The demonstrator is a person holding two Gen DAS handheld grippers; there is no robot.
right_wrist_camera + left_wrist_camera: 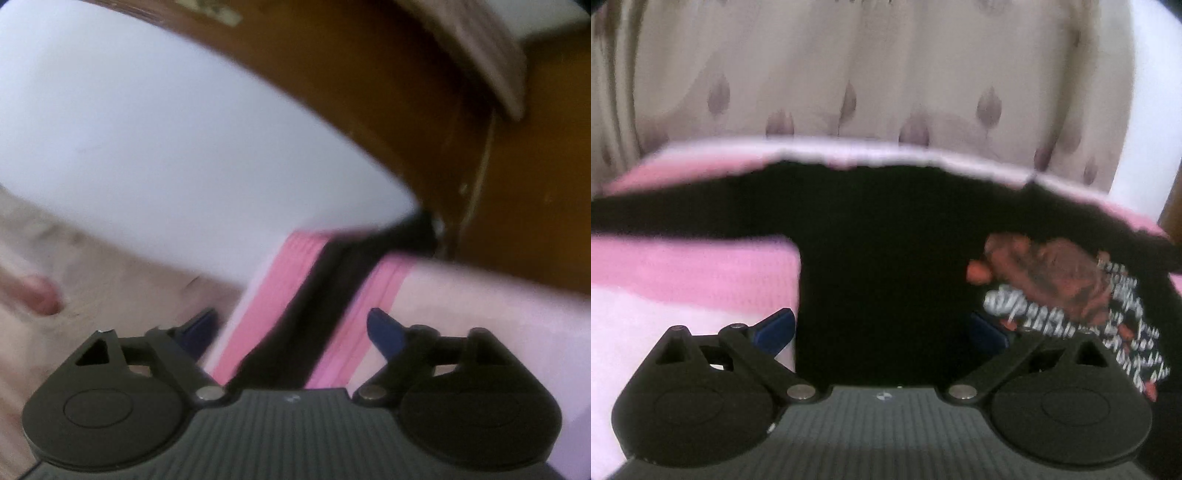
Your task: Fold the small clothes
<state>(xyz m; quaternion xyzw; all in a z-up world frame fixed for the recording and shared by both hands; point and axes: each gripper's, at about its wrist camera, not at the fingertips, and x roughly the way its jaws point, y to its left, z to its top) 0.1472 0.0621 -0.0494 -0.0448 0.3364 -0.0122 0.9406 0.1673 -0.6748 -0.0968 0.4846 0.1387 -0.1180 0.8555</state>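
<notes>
cloth, wall and wood around the work

a pink striped blanket [683, 269] covers the surface, its bands running from deep pink to pale. behind it in the left wrist view hangs a beige curtain [868, 74] printed with mauve leaf shapes. the right wrist view shows a white wall [166, 129] meeting brown wooden furniture [498, 203], all blurred.

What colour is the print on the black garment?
Red-brown graphic with white lettering on the black garment, at its right side. Clearest in the left wrist view.
</notes>
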